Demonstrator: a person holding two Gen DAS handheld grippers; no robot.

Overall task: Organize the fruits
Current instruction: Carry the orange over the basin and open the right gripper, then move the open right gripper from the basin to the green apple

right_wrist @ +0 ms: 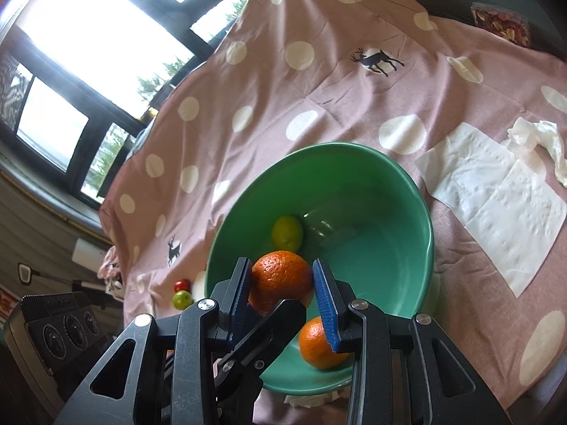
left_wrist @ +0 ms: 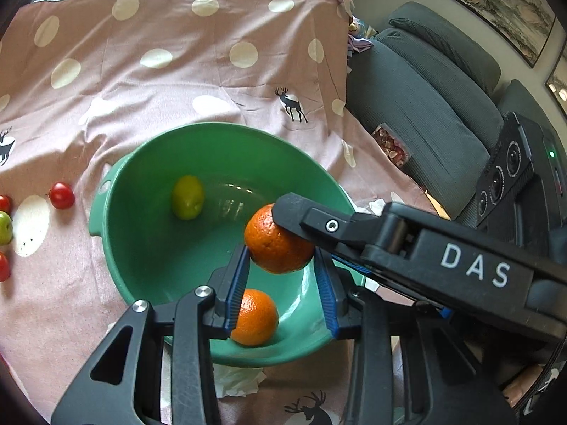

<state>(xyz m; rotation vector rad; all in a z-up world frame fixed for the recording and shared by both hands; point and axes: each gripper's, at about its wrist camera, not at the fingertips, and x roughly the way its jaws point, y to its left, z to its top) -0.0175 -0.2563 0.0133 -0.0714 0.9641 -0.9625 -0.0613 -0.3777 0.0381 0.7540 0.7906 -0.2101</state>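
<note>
- A pink polka-dot cloth (left_wrist: 198,71) with deer prints covers the table; a grey sofa (left_wrist: 425,106) fills the upper right of the left wrist view, and windows (right_wrist: 88,53) the upper left of the right wrist view.
- A green bowl (left_wrist: 141,248) sits at centre frame, presumably as the collecting place for the fruit.
- Both grippers meet on one orange (left_wrist: 278,241) above the bowl: the left gripper (left_wrist: 283,269) has its blue pads at either side of the orange, and the right gripper (right_wrist: 283,283) holds it between narrowly set pads, likely to steady it for lowering.
- The orange is round, bright and pebbly-skinned.
- A second orange (left_wrist: 258,318) and a yellow-green lemon (left_wrist: 187,196) lie inside the bowl.
- Cherry tomatoes (left_wrist: 62,195) and a small green apple (left_wrist: 4,228) wait at the left edge; white tissues (right_wrist: 496,212) lie right of the bowl.
</note>
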